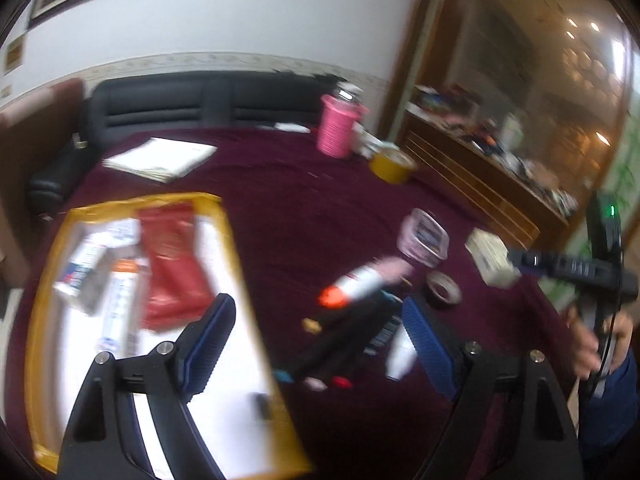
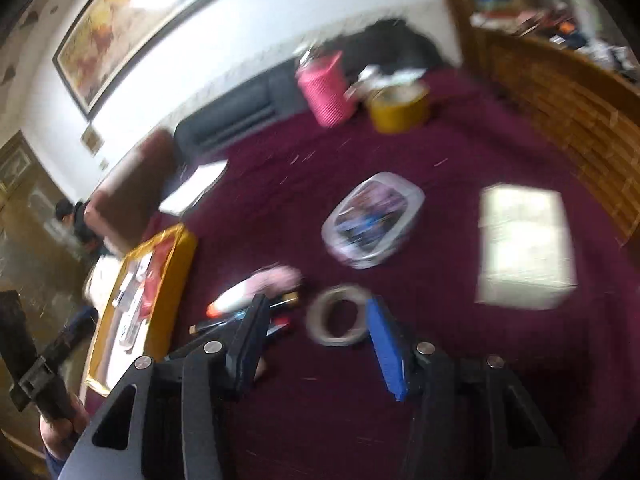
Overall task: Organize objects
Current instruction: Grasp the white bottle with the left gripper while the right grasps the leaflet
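Observation:
A yellow-rimmed tray lies at the left on the maroon tablecloth; it holds a red packet and white boxes. My left gripper is open and empty above a pile of pens and markers, with a white tube with an orange cap just beyond. My right gripper is open and empty, its jaws either side of a grey tape roll. The tube and pens lie to its left. The tray shows at left.
A clear plastic container, a white box, a yellow tape roll and a pink cup stand farther back. A white booklet lies at far left. A black sofa and wooden cabinet border the table.

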`<state>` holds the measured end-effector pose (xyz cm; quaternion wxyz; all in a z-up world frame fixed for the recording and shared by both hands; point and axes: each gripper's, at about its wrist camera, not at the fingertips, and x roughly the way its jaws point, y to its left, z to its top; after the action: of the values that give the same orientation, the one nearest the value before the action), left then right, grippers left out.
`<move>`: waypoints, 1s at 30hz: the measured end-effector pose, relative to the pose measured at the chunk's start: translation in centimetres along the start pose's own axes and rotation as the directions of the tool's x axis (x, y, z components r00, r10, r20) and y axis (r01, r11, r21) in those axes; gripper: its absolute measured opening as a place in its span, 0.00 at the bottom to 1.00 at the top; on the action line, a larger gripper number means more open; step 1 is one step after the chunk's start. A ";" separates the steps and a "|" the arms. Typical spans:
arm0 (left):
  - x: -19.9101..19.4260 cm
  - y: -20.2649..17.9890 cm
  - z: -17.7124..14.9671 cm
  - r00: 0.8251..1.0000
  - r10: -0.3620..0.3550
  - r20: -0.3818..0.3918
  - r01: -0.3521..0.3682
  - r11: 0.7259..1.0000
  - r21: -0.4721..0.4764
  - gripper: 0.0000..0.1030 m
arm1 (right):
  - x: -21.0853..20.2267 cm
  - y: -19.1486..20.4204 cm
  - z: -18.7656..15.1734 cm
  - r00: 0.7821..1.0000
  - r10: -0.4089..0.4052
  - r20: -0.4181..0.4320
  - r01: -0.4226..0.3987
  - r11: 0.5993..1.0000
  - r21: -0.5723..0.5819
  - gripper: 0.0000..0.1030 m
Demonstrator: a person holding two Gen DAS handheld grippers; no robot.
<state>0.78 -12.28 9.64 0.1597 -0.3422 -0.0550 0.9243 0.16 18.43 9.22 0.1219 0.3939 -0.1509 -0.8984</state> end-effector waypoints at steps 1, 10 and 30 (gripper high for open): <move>0.7 -1.1 -0.3 0.999 -0.028 -0.027 0.028 0.999 0.018 0.82 | -0.8 -1.0 0.0 1.000 -0.017 0.013 0.017 1.000 0.000 0.54; 6.5 -9.0 -3.4 0.973 -0.012 -0.230 0.069 0.968 0.243 0.43 | -3.3 -7.4 -2.0 0.995 -0.086 0.059 0.081 0.993 0.084 0.47; 12.2 -12.3 -4.8 0.949 0.082 -0.306 0.010 0.958 0.288 0.32 | -2.3 -11.2 1.8 0.976 -0.212 0.041 0.206 0.972 0.115 0.69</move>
<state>-1.63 3.33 1.06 0.1973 -0.4592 0.1115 0.8590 -0.78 29.85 7.75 0.0007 0.3898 -0.1613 -0.9066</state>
